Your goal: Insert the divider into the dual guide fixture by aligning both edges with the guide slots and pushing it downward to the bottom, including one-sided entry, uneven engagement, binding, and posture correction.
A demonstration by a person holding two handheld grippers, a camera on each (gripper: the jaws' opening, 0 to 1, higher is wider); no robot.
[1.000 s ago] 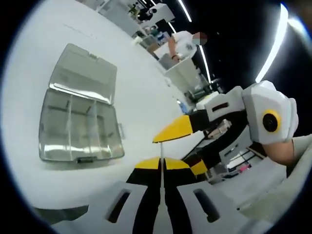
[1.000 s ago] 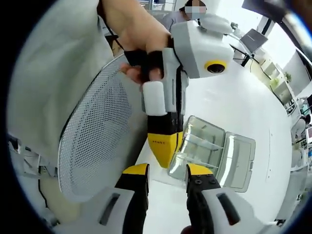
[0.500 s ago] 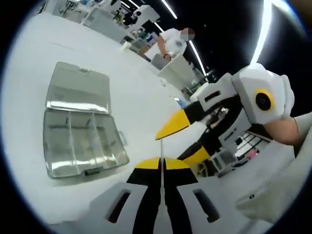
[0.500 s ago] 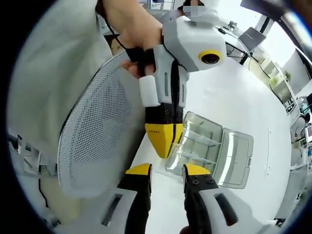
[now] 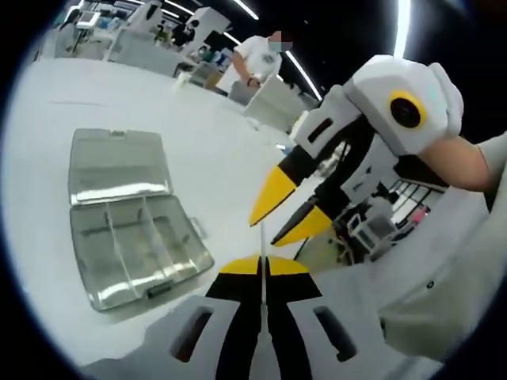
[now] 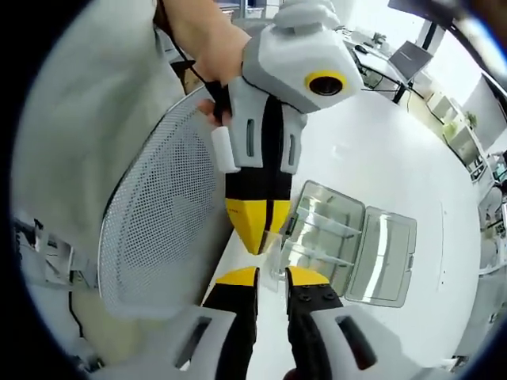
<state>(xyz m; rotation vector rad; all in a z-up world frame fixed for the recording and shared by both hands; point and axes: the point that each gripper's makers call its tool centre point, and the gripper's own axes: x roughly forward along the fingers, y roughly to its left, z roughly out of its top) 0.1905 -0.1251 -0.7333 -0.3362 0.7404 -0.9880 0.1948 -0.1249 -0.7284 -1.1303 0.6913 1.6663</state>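
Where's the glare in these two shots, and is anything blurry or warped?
Left gripper view: ceiling strip lights blow out, and the clear box lid shows a bright streak. Right gripper view: the white table is overexposed and the box's edges glint. Both bend straight lines toward the rim.

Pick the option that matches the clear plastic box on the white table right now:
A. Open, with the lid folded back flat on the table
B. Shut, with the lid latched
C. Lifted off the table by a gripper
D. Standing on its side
A. The clear box lies open on the white table, its lid folded back flat beside the compartmented base.
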